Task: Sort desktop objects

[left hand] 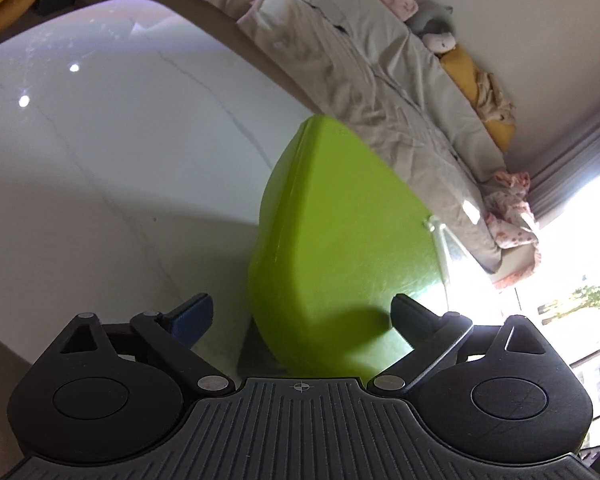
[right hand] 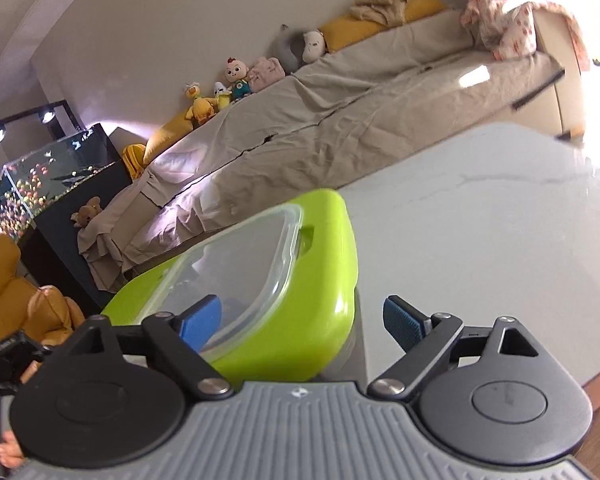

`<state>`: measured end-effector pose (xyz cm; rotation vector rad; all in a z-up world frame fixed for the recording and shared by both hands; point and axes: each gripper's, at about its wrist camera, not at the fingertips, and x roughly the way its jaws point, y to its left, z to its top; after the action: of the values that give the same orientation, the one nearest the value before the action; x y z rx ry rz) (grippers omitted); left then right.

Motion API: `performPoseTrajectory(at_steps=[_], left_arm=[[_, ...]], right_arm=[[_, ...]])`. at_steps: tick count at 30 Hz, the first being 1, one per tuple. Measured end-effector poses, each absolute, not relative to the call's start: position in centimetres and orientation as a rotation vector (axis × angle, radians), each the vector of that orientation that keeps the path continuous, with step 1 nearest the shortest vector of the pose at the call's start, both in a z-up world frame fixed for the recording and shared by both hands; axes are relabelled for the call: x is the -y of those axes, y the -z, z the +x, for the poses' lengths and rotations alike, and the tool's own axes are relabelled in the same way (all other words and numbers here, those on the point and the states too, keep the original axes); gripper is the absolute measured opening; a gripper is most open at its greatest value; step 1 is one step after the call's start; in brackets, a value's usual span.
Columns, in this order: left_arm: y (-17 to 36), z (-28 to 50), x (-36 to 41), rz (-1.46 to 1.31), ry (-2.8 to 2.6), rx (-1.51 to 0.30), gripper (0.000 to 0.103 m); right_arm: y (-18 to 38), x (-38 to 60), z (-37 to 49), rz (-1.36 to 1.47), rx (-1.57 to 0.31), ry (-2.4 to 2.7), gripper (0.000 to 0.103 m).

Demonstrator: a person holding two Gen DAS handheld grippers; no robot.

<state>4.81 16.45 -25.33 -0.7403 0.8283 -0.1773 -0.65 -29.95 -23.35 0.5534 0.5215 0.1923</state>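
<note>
A lime-green plastic box (left hand: 340,248) stands on the white marble table (left hand: 120,160). In the left wrist view it fills the middle and my left gripper (left hand: 302,320) is open, one finger on each side of its near corner. In the right wrist view the green box (right hand: 324,280) holds a clear plastic container (right hand: 240,256). My right gripper (right hand: 302,320) is open, its left blue pad (right hand: 200,320) over the clear container and its right pad (right hand: 400,322) outside the box wall, above the table (right hand: 480,240).
A long sofa under a beige cover (right hand: 340,120) runs behind the table, with plush toys (right hand: 236,76) and yellow cushions along its back. A fish tank (right hand: 52,176) on a dark cabinet stands at the left. Bright window light comes from the right.
</note>
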Motion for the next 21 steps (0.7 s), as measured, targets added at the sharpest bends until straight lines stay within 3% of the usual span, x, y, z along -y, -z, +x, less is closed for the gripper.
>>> performPoseTrajectory(at_steps=[4, 17, 21], left_arm=[[25.5, 5.4, -15.9, -0.717, 0.17, -0.801, 0.103], [23.6, 10.2, -12.3, -0.521, 0.136, -0.75, 0.103], [23.0, 8.3, -13.2, -0.549, 0.102, -0.73, 0.103]], right_arm=[[25.4, 30.5, 0.4, 0.733, -0.568, -0.289, 0.082], [25.8, 31.1, 5.8, 0.715, -0.519, -0.268, 0.078], [25.0, 31.1, 5.8, 0.672, -0.516, -0.224, 0.078]])
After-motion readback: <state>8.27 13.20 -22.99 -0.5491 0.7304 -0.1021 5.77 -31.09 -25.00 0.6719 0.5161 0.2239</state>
